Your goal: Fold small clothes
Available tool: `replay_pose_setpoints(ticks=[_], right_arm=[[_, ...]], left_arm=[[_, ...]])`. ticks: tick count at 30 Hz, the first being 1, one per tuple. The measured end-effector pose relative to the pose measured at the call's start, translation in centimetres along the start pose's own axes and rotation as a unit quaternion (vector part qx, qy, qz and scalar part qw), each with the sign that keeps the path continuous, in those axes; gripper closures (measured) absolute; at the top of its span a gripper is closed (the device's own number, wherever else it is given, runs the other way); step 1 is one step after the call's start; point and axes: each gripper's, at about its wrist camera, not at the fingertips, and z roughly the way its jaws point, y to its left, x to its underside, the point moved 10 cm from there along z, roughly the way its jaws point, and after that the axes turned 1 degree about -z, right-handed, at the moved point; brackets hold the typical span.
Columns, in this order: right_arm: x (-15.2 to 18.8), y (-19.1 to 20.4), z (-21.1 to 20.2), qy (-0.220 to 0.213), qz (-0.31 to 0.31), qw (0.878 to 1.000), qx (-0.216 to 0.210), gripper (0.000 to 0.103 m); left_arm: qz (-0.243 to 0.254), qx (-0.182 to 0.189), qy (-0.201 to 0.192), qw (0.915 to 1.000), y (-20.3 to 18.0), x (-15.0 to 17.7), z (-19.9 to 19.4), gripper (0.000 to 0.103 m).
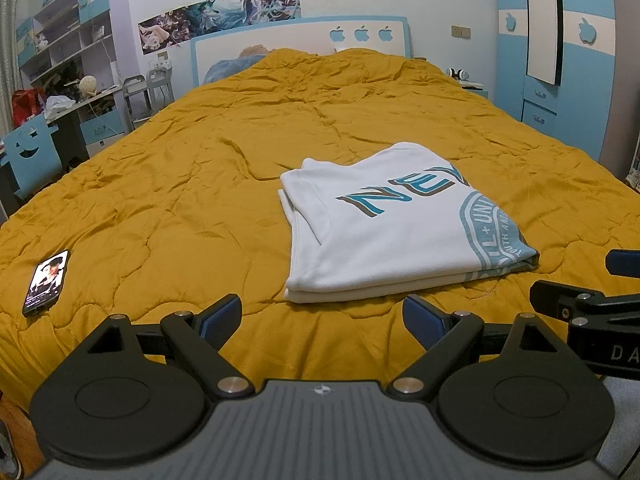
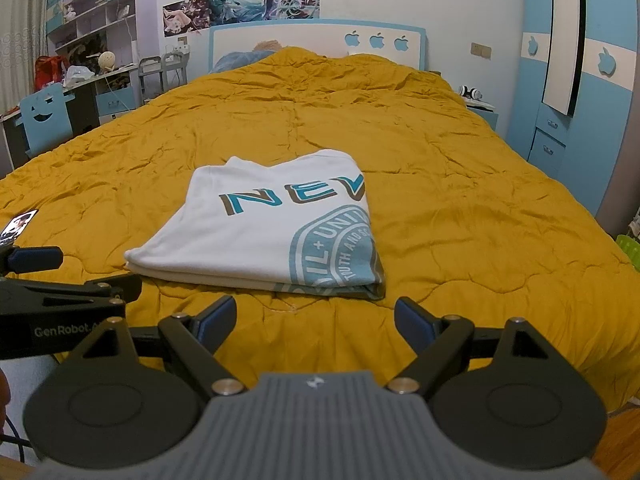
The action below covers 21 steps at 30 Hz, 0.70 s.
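The left gripper (image 1: 322,322) is hovering low in the frame with its jaws spread apart and nothing between them, and the right gripper (image 2: 316,320) is doing the same in its own view, jaws wide and empty. Both are sitting just short of the near edge of the white T-shirt (image 1: 394,224), which is lying in the middle of the frame on the mustard quilt (image 1: 180,184) as a flat, layered rectangle with teal lettering on top. Judging by that tidy stack, the folding is looking nearly or wholly finished; any further move would be calling for a pinch on the near layered edge to halve it again, or simply smoothing it. A phone (image 1: 46,282) is lying at the lower left of the left view, well apart from the shirt and not blocking anything. Beyond, the headboard (image 1: 300,36), shelves at upper left and a blue wardrobe (image 1: 568,60) at right are standing clear of the work.
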Motion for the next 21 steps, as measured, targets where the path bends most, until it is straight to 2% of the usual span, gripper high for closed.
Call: replay_pose_setpoints(ticks=[21], right_arm=[[0.14, -0.14, 0.16, 0.006, 0.001, 1.0, 0.002, 0.021]], left_arm=[[-0.001, 0.0, -0.001, 1.0, -0.05, -0.08, -0.07, 0.0]])
